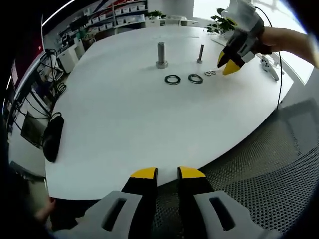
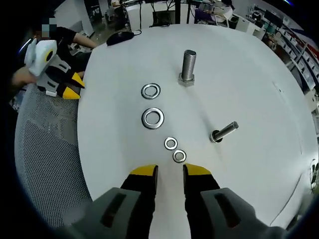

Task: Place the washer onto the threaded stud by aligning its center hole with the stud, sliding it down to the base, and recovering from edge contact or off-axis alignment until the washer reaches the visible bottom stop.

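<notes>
On the round white table [image 2: 239,74] a thick threaded stud [image 2: 188,66] stands upright on its hex head. A thinner stud [image 2: 224,132] stands nearby. Two large washers [image 2: 150,90] [image 2: 153,118] and two small washers [image 2: 171,143] [image 2: 179,156] lie flat in a row. My right gripper [image 2: 169,172] is open and empty, its tips just short of the nearest small washer. In the left gripper view the thick stud [image 1: 161,55], thin stud [image 1: 200,53], large washers [image 1: 172,79] and small washers [image 1: 210,72] sit far off. My left gripper [image 1: 168,174] is open at the table's near edge.
A black mouse [image 1: 52,137] lies at the table's left edge. A grey mesh chair [image 1: 259,174] stands beside the table under my left gripper. A small white device [image 1: 269,67] rests on the table beyond the right gripper [image 1: 230,63]. Shelves and cables line the room's back.
</notes>
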The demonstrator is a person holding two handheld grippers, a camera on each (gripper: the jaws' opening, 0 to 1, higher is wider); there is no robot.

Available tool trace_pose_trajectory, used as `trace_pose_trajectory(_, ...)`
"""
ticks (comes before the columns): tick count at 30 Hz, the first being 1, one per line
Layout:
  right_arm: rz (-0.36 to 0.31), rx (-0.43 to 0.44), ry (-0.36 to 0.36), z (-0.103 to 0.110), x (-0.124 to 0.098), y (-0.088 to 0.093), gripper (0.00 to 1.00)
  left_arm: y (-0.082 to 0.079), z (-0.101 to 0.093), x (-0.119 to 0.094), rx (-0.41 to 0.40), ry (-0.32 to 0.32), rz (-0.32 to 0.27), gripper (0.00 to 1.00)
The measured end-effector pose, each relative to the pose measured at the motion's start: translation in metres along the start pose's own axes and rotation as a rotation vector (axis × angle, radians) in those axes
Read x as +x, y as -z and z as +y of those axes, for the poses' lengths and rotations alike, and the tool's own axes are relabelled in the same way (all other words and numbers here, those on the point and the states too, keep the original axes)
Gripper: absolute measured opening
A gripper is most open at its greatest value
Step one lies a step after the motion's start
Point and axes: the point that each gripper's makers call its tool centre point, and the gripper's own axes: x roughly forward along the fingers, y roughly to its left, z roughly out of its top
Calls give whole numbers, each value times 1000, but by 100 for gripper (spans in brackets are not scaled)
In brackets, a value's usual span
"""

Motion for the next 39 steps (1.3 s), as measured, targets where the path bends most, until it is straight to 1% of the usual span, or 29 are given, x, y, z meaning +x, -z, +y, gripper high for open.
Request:
trace_pose_trajectory(7,1,-1,1,2,-2,0,23,1,1,0,-1,-9,3,15)
trace_pose_trajectory(20,31,2,6,1,0,8,25,1,1,0,-1,-8,-2,15)
trace_pose_trajectory(25,48,-6,3,-1,6,10,25,1,1,0,2,-6,-2,16)
trace_pose_trajectory(32,67,-31,-3,-2,16,3,25,0,1,1,0,-6,-5,16)
trace_pose_trajectory(36,76,-54,-3,-2,18,2,25,0,1,1,1,-5,-5,16)
trace_pose_trajectory(39,62,-32,-4,-4,19,-1,26,0,1,1,0,-5,-6,16)
